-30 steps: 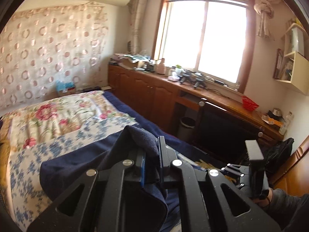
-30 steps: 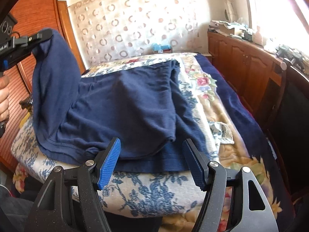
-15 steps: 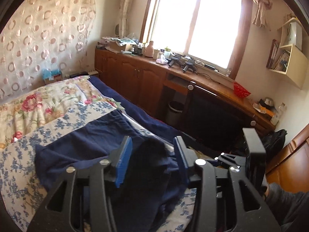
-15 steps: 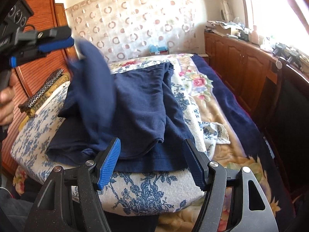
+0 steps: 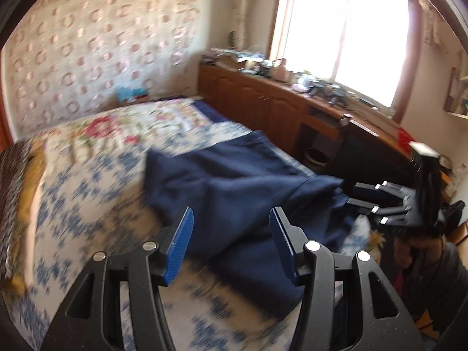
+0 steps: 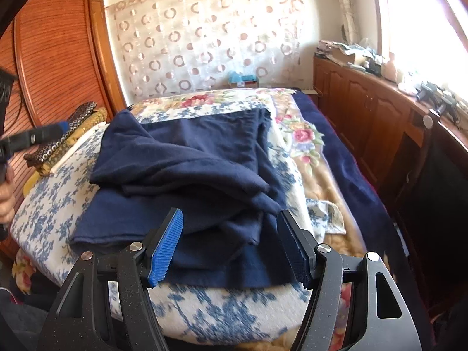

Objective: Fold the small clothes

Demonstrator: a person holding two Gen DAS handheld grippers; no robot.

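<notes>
A dark navy garment (image 6: pixel 190 175) lies on the blue-flowered cloth on the bed, its left part folded over the middle in loose layers. It also shows in the left wrist view (image 5: pixel 242 187). My left gripper (image 5: pixel 231 244) is open and empty, just above the garment's near edge; it shows at the left of the right wrist view (image 6: pixel 38 134), away from the cloth. My right gripper (image 6: pixel 229 247) is open and empty, hovering over the garment's front hem; it shows at the right of the left wrist view (image 5: pixel 380 201).
The bed carries a blue-flowered cloth (image 6: pixel 52 193) over a floral blanket (image 6: pixel 304 140). A wooden wardrobe (image 6: pixel 58 67) stands to the left, with a folded patterned bundle (image 6: pixel 67 137) beside it. Wooden cabinets (image 6: pixel 365 102) and a dark chair (image 6: pixel 433 175) line the right side.
My left gripper opened and let go of the garment's raised part, which dropped folded over the middle. The left gripper then drew back to the left. My right gripper stayed open in place.
</notes>
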